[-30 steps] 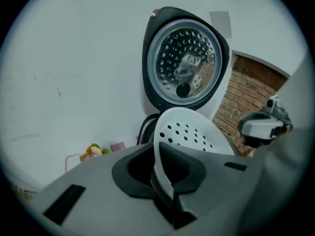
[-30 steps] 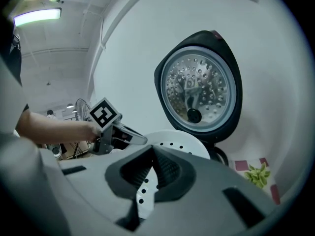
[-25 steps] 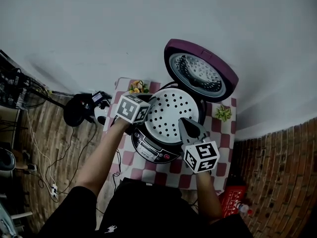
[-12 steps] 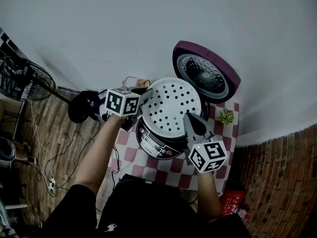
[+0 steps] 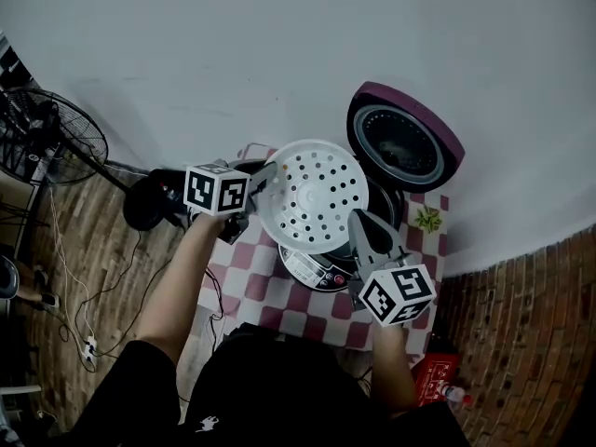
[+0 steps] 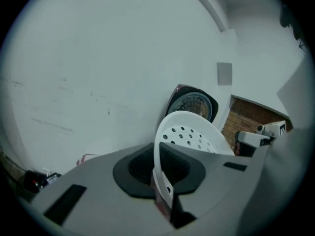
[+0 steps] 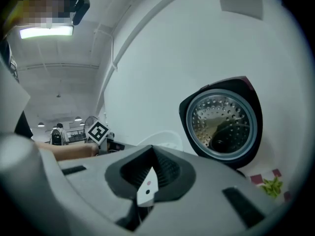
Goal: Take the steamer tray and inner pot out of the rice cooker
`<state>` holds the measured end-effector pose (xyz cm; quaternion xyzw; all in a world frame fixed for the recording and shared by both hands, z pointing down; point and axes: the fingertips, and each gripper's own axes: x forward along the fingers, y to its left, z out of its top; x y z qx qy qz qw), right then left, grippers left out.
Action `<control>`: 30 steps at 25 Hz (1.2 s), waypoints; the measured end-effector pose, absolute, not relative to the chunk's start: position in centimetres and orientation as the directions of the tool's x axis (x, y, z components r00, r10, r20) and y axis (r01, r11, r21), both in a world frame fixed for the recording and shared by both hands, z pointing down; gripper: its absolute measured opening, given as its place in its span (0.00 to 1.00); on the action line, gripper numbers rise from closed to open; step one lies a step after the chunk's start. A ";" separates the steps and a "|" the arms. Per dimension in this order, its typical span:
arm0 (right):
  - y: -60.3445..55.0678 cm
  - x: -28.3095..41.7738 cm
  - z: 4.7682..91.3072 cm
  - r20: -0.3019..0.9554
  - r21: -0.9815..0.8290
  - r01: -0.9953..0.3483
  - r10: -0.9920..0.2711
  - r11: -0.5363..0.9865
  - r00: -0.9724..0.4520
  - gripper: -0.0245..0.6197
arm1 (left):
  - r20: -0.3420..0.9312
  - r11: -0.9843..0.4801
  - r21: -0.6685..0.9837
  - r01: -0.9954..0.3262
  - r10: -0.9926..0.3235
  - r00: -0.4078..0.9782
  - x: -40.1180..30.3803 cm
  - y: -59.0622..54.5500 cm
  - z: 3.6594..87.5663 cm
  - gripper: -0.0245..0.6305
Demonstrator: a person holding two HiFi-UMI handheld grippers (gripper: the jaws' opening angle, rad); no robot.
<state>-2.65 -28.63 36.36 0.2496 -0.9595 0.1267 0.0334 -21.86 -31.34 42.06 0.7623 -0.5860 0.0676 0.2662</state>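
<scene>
My left gripper (image 5: 259, 190) is clamping its jaws on the left rim of the tray (image 5: 312, 194). My right gripper (image 5: 360, 222) is clamping the right rim. The tray is hanging over the cooker (image 5: 321, 270), whose lid (image 5: 407, 147) is standing open.

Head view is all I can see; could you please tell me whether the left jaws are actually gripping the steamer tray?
Observer: Yes. In the left gripper view, the left gripper has its jaws shut on the rim of the steamer tray.
Operator: Thank you. And the right one?
Observer: In the right gripper view, the right gripper pinches a small white piece of the tray's edge between its jaws.
</scene>
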 end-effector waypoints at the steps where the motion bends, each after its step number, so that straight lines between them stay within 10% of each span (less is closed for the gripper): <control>1: -28.3 -3.1 36.5 0.137 -0.223 -0.492 -0.473 0.842 -0.870 0.04 | 0.415 -0.167 0.323 -0.932 -0.860 0.298 -22.5 -30.9 42.1 0.07; 30: -18.3 -15.3 42.2 0.303 -0.147 -0.522 -0.464 0.840 -0.833 0.04 | 0.440 -0.003 0.412 -0.911 -0.875 0.202 -36.0 -18.6 48.9 0.07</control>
